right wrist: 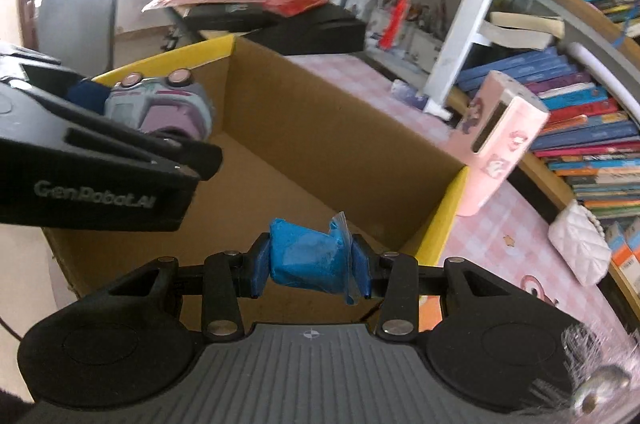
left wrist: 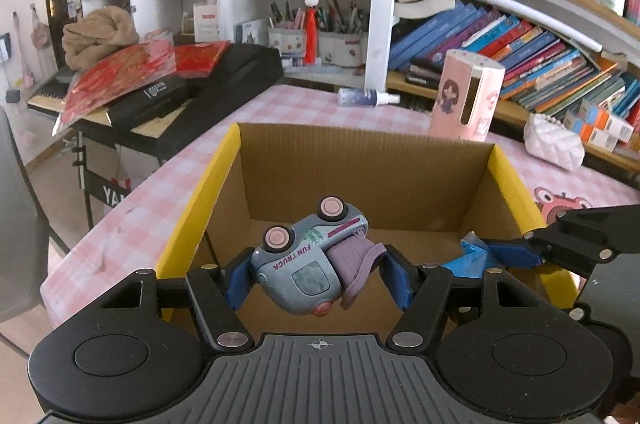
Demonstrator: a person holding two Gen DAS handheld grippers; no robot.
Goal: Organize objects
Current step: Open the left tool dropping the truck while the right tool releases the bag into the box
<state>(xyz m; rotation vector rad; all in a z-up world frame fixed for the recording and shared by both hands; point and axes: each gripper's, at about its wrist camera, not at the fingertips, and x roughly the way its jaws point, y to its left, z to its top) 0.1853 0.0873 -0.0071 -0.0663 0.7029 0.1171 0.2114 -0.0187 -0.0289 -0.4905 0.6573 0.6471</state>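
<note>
My left gripper (left wrist: 318, 276) is shut on a grey-blue toy truck (left wrist: 304, 264) marked FUN TRUCK, turned wheels up, held above the open cardboard box (left wrist: 360, 176) with yellow flap edges. My right gripper (right wrist: 312, 270) is shut on a small blue plastic-wrapped packet (right wrist: 306, 256), also held over the box (right wrist: 320, 120). In the left wrist view the right gripper (left wrist: 500, 256) with its blue packet (left wrist: 470, 256) comes in from the right over the box's right wall. In the right wrist view the left gripper (right wrist: 152, 112) and truck (right wrist: 160, 104) hang over the box's left side. The box's floor shows bare cardboard.
The box sits on a pink checked tablecloth (left wrist: 160, 192). A pink dispenser (left wrist: 466, 96), a white quilted purse (left wrist: 554, 146) and a lying spray bottle (left wrist: 366, 97) are behind it. A keyboard with red papers (left wrist: 132, 76) stands at left; bookshelves (left wrist: 520, 36) rise behind.
</note>
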